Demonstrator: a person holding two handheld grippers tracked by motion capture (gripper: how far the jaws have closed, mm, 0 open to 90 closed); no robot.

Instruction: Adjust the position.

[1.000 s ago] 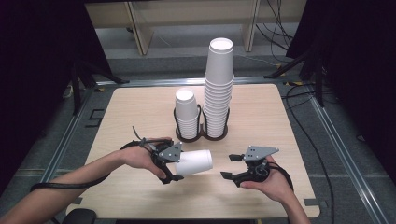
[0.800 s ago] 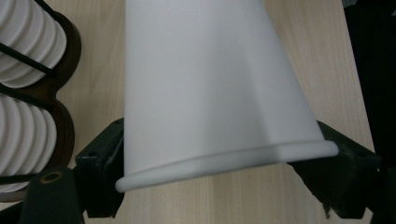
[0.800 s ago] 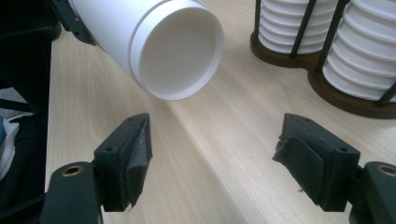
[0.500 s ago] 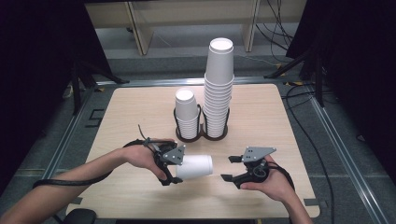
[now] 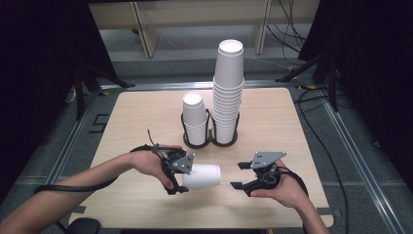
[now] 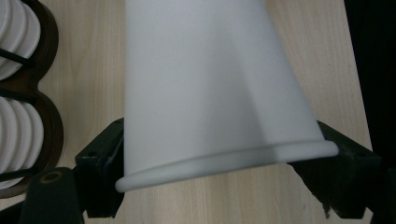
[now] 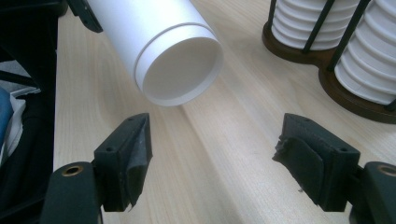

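**Item: cup (image 5: 204, 176), white paper, single.** Lying on its side near the counter's (image 5: 272, 122) near edge, a bit left of centre. Can't tell if it's resting on the wood or hanging just above it.

**L gripper (image 5: 182, 177):** fingers (image 6: 100, 161) are clamping the cup at its rim end, w/ the base pointing at the R gripper.

**R gripper (image 5: 237, 175):** fingers (image 7: 128, 156) are standing apart, holding nothing, facing the cup base from near, not touching.

**Change vs. a sec ago:** next to none. Cup is sitting a touch lower, and both hands are keeping their spots.

**Meaning:** work is prob. pausing mid-transfer. Cup is out of the stacks but not yet passed over or set down.

**Also on counter:** dark holder (image 5: 195, 144) at centre, carrying short stack (image 5: 195, 114) and tall stack (image 5: 229, 92), well apart from cup.
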